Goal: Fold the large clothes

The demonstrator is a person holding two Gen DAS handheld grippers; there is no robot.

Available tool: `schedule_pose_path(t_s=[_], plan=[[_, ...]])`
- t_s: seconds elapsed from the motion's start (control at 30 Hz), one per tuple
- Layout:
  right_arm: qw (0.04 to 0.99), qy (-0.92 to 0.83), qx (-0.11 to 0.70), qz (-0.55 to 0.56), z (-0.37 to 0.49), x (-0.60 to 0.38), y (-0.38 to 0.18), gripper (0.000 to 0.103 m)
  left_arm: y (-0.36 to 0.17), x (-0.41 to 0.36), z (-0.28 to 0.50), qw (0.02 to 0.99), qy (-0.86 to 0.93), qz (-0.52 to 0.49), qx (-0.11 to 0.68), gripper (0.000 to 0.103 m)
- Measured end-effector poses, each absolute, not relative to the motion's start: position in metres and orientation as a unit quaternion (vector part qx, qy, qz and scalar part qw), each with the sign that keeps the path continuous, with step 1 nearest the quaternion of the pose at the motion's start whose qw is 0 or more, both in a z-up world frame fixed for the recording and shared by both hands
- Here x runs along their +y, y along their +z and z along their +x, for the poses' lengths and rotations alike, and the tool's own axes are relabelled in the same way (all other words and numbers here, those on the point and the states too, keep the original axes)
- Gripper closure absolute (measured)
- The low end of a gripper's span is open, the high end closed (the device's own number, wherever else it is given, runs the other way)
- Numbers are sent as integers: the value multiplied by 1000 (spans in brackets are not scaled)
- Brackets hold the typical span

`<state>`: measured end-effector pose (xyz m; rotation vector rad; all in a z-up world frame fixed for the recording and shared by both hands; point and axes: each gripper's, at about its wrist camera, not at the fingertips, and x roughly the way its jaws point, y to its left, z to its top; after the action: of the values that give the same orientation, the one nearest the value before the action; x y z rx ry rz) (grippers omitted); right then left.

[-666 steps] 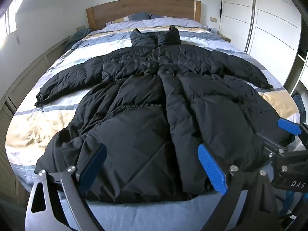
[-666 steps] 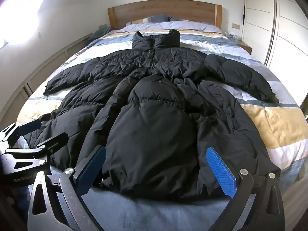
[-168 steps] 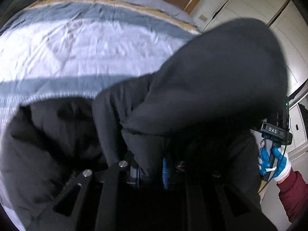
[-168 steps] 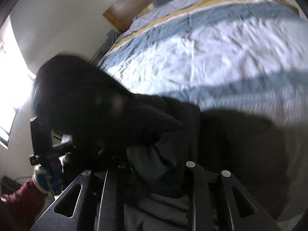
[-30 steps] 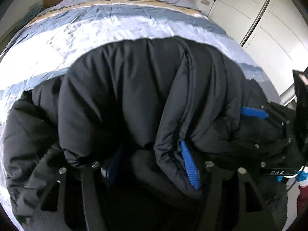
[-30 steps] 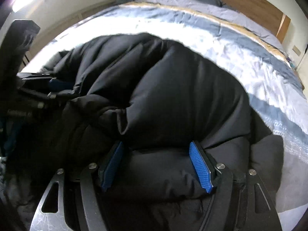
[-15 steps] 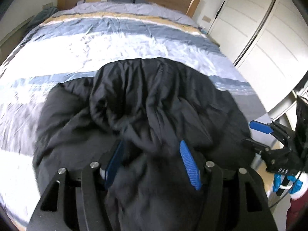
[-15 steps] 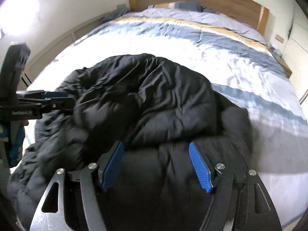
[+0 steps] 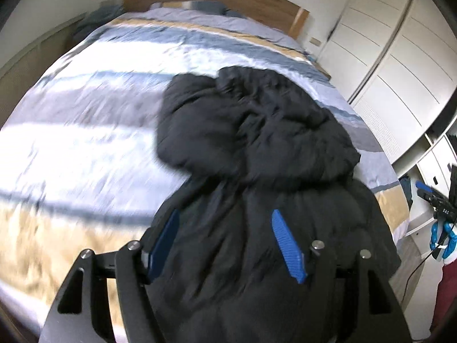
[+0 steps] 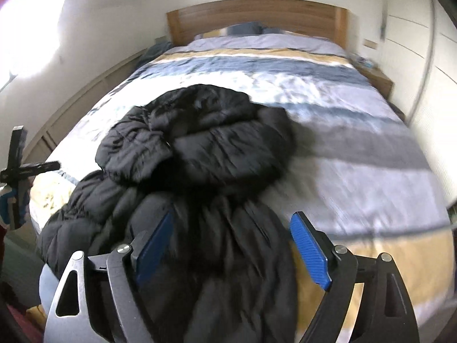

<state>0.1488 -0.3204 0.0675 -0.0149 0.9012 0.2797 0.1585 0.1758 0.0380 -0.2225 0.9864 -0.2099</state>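
A black puffy coat [image 9: 257, 131] lies folded on the striped bed, its upper half doubled over the lower half [image 10: 200, 143]. My left gripper [image 9: 225, 245] hovers above the coat's near end with its jaws opening; the fabric shows beneath the blue pads [image 9: 287, 245] and neither pad presses on it. My right gripper [image 10: 232, 247] hangs over the same near end, jaws also opening, and its right pad [image 10: 310, 248] stands clear over the duvet. The left wrist view has the right gripper [image 9: 434, 197] at its right edge, held by a blue-gloved hand [image 9: 445, 240].
The bed's striped duvet [image 9: 85, 131] spreads to the left of the coat and beyond it, up to a wooden headboard [image 10: 257, 14]. White wardrobe doors [image 9: 400, 57] run along the right side. A low wooden ledge [image 10: 71, 108] lines the left wall.
Both grippers have pulled back and up from the coat, and their jaws have widened. The folded coat stays on the bed and now looks smaller and farther off.
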Motion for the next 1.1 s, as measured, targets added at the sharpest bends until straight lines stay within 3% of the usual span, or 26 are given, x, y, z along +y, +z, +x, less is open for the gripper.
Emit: schedule_pose_path(t_s=[0.23,0.4,0.7,0.77,1.1], plan=[[894,88,438,44,75,-379,59,7,15,234,77,859,-79,-155,481,36],[880,74,458,100,46,-408,31,2,-20,255,48,835,-81,-203,504,30],[830,79,521,186,54,-430,-41,1,-95,255,41,779,-107,-318,529,28],[818,84,531,204,58,-432,-55,1,-109,255,38,769,-112,-346,526,24],[745,156,583,283,66,-409,-127,1,-125,262,15,755,-127,-409,496,23]])
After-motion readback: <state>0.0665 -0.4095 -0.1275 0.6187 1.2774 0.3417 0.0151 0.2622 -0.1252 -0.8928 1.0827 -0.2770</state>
